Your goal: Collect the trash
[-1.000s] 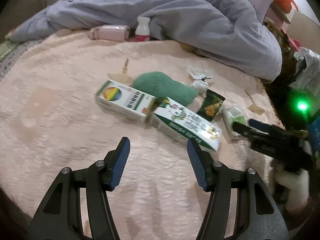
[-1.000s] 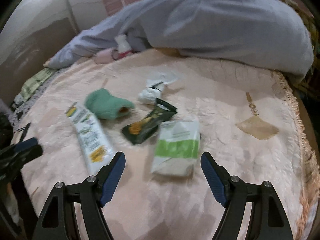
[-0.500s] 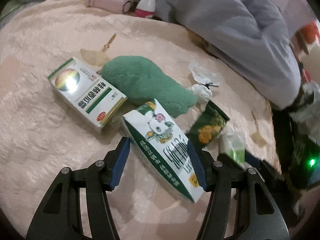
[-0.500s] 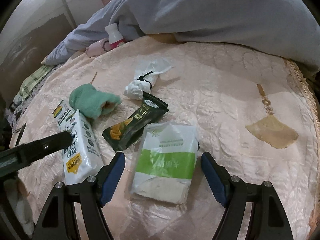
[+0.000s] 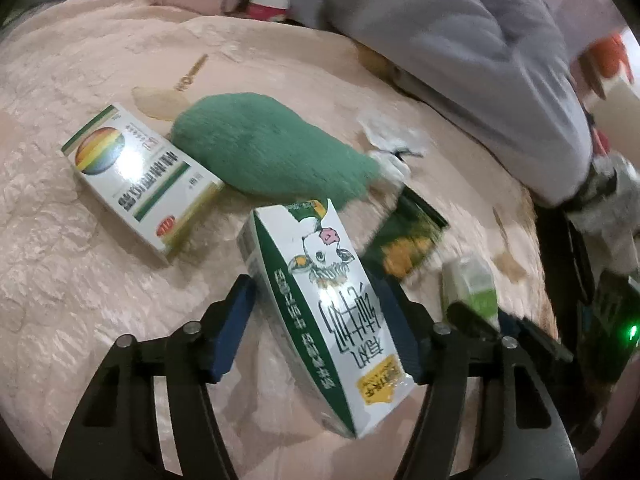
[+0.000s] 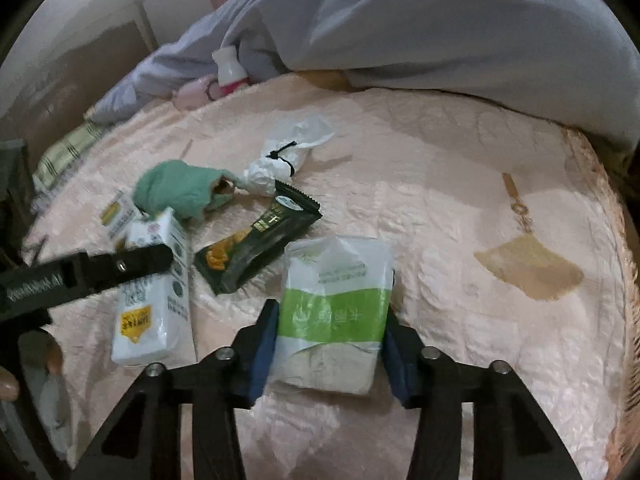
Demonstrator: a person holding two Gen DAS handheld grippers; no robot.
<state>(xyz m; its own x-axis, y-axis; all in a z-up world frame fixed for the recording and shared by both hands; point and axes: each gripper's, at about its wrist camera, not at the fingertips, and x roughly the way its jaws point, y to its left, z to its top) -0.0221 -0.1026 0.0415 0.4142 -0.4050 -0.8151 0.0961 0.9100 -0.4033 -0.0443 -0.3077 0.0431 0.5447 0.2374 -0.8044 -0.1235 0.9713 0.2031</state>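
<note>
Trash is lying scattered on the pink quilted bed (image 6: 460,184). The right gripper (image 6: 328,344) is closing around a green-and-white plastic tissue pack (image 6: 334,312), while the left gripper (image 5: 320,324) is straddling a green-and-white milk carton (image 5: 324,308), fingers apart.

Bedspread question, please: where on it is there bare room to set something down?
Bare bedspread runs from the tissue pack right to the fringed edge, up to the grey quilt. Also left of the medicine box. The middle, around the milk carton, snack wrapper and green sock, is crowded.
</note>
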